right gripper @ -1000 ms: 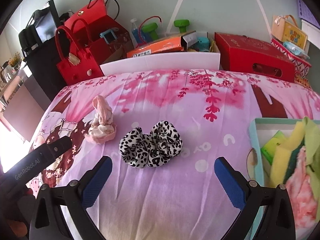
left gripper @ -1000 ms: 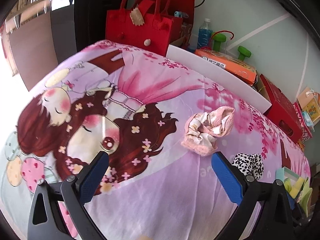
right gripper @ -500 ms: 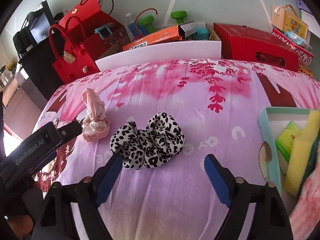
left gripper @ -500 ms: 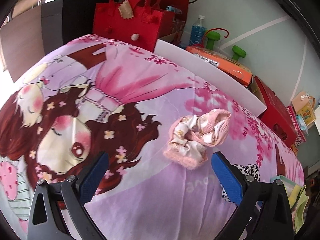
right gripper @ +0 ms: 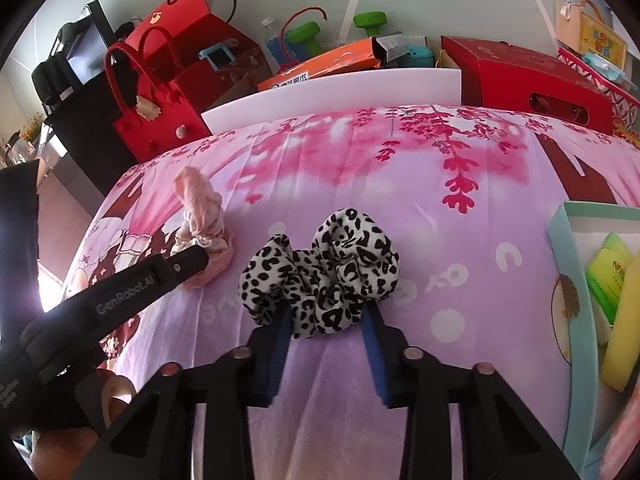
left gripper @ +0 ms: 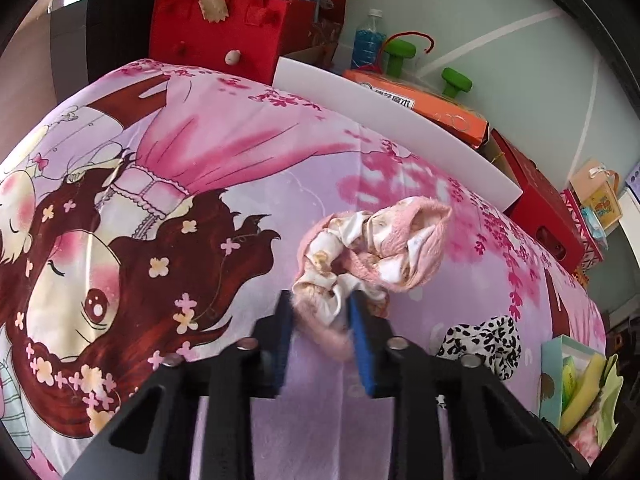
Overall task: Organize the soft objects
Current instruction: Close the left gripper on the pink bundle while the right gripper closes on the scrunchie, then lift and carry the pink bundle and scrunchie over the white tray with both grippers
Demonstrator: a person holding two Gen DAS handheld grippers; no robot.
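Note:
A pink and cream scrunchie (left gripper: 380, 248) lies on the cartoon-print bed cover (left gripper: 200, 160). My left gripper (left gripper: 320, 304) is closing, and its blue pads pinch the near end of that scrunchie. In the right wrist view the same pink scrunchie (right gripper: 200, 208) stands up at the left with the left gripper's black finger (right gripper: 188, 264) against it. A black-and-white leopard scrunchie (right gripper: 320, 264) sits mid-cover. My right gripper (right gripper: 326, 316) is closing too, both pads pressed on its near edge. The leopard scrunchie (left gripper: 484, 340) also shows low on the right in the left wrist view.
A teal box (right gripper: 558, 248) holding sponges and cloths stands at the cover's right edge. Behind the bed are a white foam board (left gripper: 400, 108), a red felt bag (left gripper: 216, 36), an orange carton (left gripper: 420, 104) and a red box (right gripper: 520, 76). A hand (right gripper: 60, 448) holds the left gripper.
Both grippers came down to the cover and went from wide open to narrow. The left one closed on the pink scrunchie, the right one on the leopard scrunchie.

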